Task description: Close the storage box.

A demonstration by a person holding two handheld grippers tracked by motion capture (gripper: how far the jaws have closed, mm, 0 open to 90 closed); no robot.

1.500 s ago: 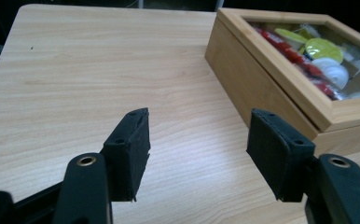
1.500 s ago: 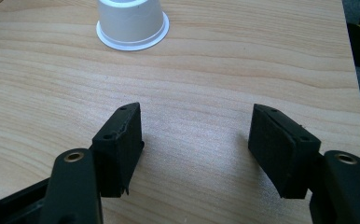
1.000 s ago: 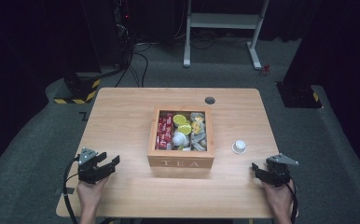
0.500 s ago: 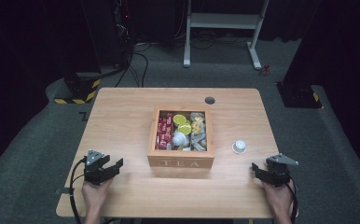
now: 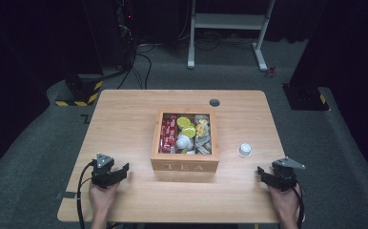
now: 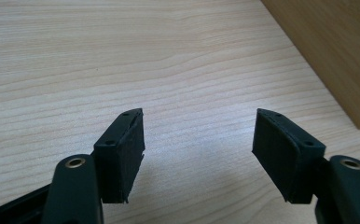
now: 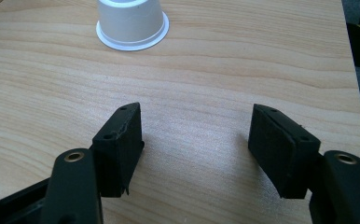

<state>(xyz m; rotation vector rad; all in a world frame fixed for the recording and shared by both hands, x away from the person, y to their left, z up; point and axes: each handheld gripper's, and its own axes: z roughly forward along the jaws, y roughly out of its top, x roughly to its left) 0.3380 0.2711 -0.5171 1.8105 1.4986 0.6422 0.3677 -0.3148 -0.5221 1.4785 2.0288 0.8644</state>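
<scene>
The white capsule (image 5: pixel 244 150) stood upside down on the bench (image 5: pixel 125 124), wide rim down, axis upright (just right of the tea box (image 5: pixel 185 165)). Nearest, the right gripper (image 7: pixel 194 140) gaped empty; the left gripper (image 6: pixel 199 149) had just been opening, empty.

The right gripper (image 7: pixel 197 144) comes up from the bottom of the frame with its two black jaws wide apart and nothing between them. A small white cup (image 7: pixel 132 21) sits upside down at the top on the wooden table (image 7: pixel 243 56).
</scene>
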